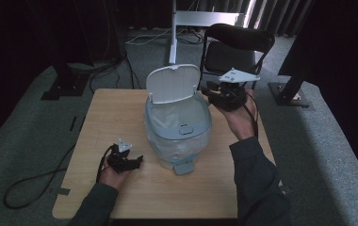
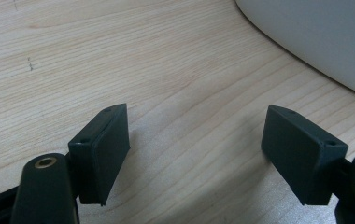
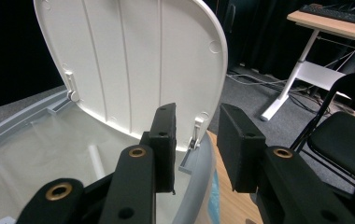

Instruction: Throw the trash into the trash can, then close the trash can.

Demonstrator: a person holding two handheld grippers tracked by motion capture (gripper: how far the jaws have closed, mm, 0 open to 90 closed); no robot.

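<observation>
A pale grey pedal bin (image 1: 177,127) with a clear liner stands mid-table, its white lid (image 1: 173,83) raised upright. My right gripper (image 1: 207,90) hovers at the bin's far right rim beside the lid. In the right gripper view its jaws (image 3: 199,126) stand apart with nothing between them, and the lid's underside (image 3: 129,60) and hinge corner lie just beyond. My left gripper (image 1: 137,162) rests low on the table left of the bin. Its jaws (image 2: 196,140) are wide open over bare wood, with the bin wall (image 2: 315,37) at upper right.
The wooden table (image 1: 116,113) is small, with grey carpet around it. A black folding chair (image 1: 236,47) stands behind the bin, and a white desk leg (image 1: 172,33) beyond it. The bin's foot pedal (image 1: 184,167) juts toward the front edge. Cables trail on the floor at left.
</observation>
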